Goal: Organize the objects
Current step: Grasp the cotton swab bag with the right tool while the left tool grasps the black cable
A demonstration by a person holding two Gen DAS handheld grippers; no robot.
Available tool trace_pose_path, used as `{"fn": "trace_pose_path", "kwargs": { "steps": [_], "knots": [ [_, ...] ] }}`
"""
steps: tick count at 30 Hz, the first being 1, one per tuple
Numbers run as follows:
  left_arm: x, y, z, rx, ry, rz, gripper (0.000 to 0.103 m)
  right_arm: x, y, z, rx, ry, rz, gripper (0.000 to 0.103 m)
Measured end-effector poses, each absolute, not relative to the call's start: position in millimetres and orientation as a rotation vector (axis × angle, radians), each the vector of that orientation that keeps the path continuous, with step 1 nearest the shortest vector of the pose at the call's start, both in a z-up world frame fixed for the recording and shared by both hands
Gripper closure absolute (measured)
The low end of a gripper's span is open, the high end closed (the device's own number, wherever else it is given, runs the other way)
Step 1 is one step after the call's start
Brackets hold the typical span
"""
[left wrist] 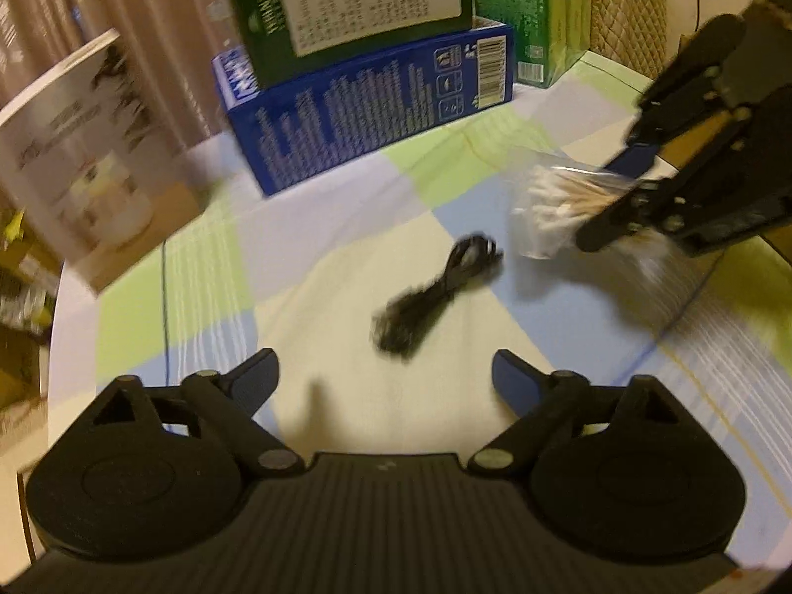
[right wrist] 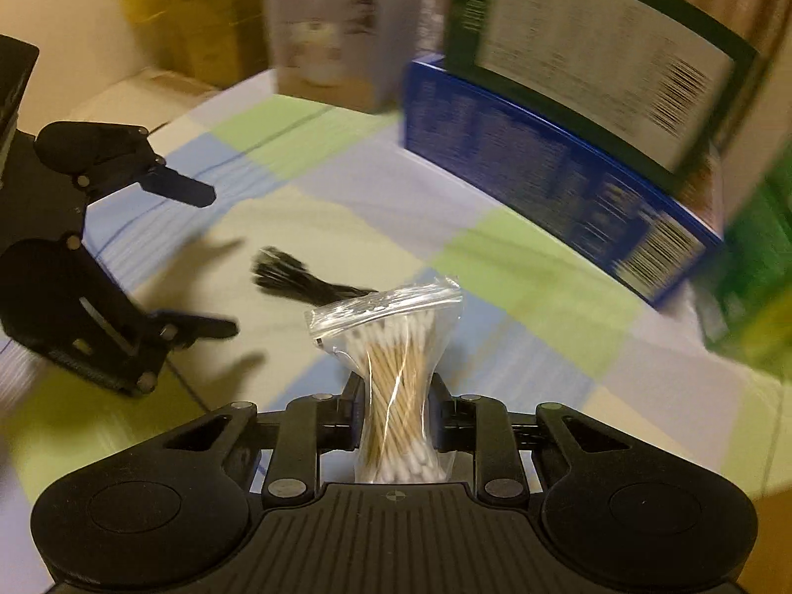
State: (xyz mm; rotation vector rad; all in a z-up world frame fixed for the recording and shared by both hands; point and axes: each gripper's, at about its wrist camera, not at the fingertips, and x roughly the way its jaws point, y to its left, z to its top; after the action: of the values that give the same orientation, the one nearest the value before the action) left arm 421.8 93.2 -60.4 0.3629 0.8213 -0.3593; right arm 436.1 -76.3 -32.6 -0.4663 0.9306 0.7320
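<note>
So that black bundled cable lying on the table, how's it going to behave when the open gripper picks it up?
The black cable is coiled in a loose bundle, so it will likely sag and flop at both ends. It looks thin and probably light. The loops may slip or spread unless the left gripper pinches the bundle's middle.

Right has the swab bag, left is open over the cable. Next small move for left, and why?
Probably ease the left gripper down and forward onto the coiled black cable. Its jaws stand wide with nothing between them, and the cable lies loose on the checked cloth just ahead. The right gripper is shut on the bag of cotton swabs, so it is busy.
</note>
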Motion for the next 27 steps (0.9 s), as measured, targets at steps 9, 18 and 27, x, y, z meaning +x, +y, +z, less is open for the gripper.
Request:
{"fn": "trace_pose_path", "kwargs": {
  "steps": [9, 18, 27],
  "knots": [
    [456.9, 53.5, -72.8, 0.482, 0.832, -0.429, 0.047, 444.9, -104.3, -38.4, -0.352, 1.016, 0.604, 0.082],
    [456.4, 51.6, -73.7, 0.464, 0.917, -0.416, 0.082, 431.3, -108.7, -28.7, -0.343, 1.01, 0.603, 0.082],
    [373.4, 64.2, -62.7, 0.253, 1.051, -0.365, 0.088, 365.6, -124.6, -6.2, -0.263, 1.013, 0.632, 0.082]
  ]
}}
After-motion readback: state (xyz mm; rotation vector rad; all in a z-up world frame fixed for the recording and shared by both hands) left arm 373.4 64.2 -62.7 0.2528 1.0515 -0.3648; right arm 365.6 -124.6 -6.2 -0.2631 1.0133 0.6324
